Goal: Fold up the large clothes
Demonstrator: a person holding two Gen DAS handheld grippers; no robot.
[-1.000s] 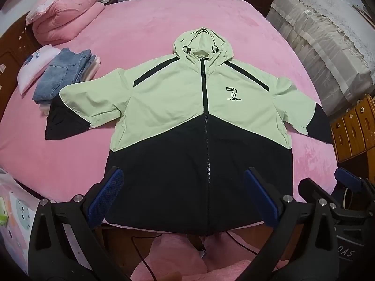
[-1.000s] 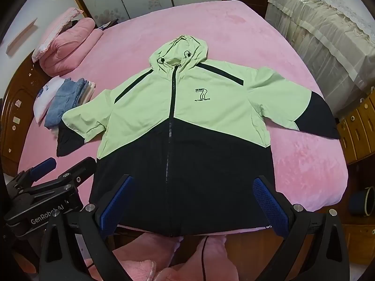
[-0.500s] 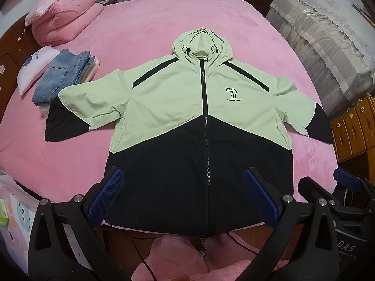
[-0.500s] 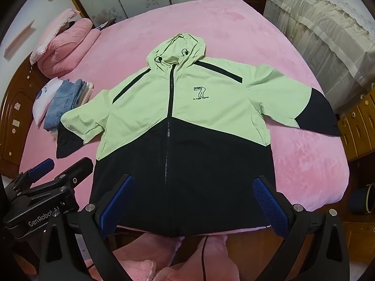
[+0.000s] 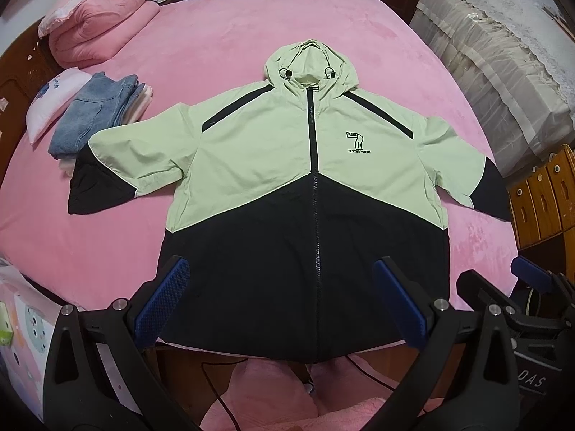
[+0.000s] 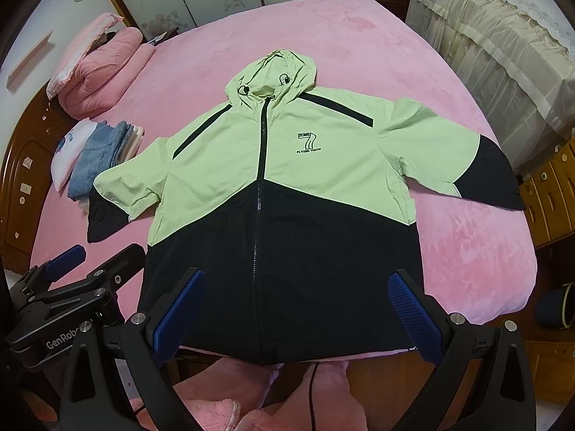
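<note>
A hooded jacket point(image 5: 280, 165) with a light green top and black bottom lies flat and zipped on the pink bed point(image 5: 230, 36), sleeves spread, hem at the near edge. It also shows in the right wrist view point(image 6: 287, 179). My left gripper point(image 5: 284, 301) is open and empty, held above the hem. My right gripper point(image 6: 298, 309) is open and empty, also above the hem. The right gripper shows at the lower right of the left wrist view point(image 5: 521, 287), and the left gripper at the lower left of the right wrist view point(image 6: 72, 280).
A stack of folded jeans and clothes point(image 5: 97, 115) lies left of the jacket's sleeve. A folded pink quilt point(image 5: 100, 25) sits at the far left corner. A covered cabinet point(image 5: 496, 64) and wooden drawers point(image 5: 546, 194) stand right of the bed.
Both views have shifted slightly toward the jacket. The jacket has not moved, and both grippers stay open.
</note>
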